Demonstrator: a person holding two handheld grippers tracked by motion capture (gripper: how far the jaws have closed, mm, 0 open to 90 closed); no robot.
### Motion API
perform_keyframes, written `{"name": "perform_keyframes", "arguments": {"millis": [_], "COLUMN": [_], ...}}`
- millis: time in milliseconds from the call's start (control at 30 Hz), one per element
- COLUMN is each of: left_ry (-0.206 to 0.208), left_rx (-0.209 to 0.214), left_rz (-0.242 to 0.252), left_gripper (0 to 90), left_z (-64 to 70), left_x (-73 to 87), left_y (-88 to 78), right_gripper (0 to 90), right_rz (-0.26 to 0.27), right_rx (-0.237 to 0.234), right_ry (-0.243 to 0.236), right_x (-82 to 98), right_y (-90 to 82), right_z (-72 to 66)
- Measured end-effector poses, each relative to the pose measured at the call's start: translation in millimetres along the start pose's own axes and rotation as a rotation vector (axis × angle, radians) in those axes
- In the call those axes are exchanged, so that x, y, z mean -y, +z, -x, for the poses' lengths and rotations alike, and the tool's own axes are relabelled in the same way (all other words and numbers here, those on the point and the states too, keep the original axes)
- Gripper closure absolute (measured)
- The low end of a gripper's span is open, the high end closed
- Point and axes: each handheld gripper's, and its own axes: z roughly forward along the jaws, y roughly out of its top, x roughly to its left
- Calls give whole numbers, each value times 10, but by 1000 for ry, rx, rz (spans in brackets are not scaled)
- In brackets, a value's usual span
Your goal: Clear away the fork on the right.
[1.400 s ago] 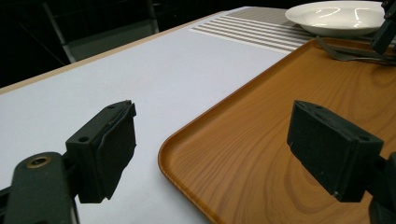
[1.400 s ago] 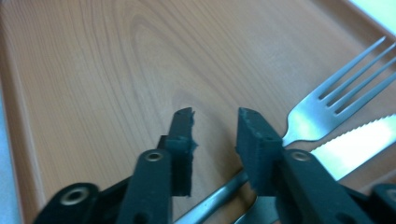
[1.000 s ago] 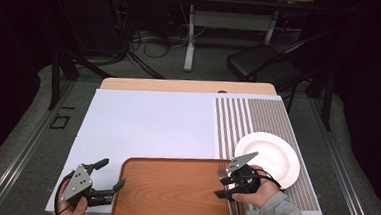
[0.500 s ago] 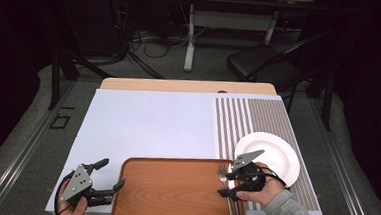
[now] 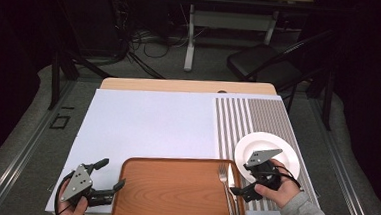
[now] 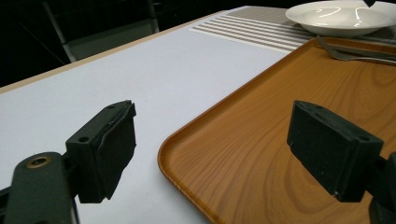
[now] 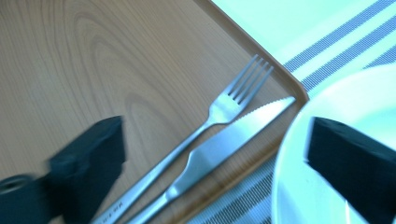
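The knife (image 7: 229, 140) lies beside the fork (image 7: 205, 126) on the tray's (image 5: 173, 196) right edge — the right tool (image 5: 255, 179), its jaws just spread and empty, hovers above, likely bound next for the plate (image 5: 286, 153) — while the left tool (image 5: 105, 177) waits spread.

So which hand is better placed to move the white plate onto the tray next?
Right, probably. The right gripper hovers with jaws just opened and empty, at the round white plate. The left gripper is across the wooden tray.
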Motion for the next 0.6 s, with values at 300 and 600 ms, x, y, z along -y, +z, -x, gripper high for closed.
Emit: {"name": "perform_keyframes", "arguments": {"millis": [300,600], "left_ry": [0,-6], "left_rx": [-2,-3], "left_rz": [-1,-1], "left_gripper": [157,157], "left_z": [-1,-2], "left_x": [1,5], "left_y": [1,0], "right_gripper": [0,0], "right_rz": [-2,-27], "right_rx": [33,55], "right_ry": [8,-26], "right_x": [59,138], "right_y": [-113,-125], "right_z": [90,190]}}
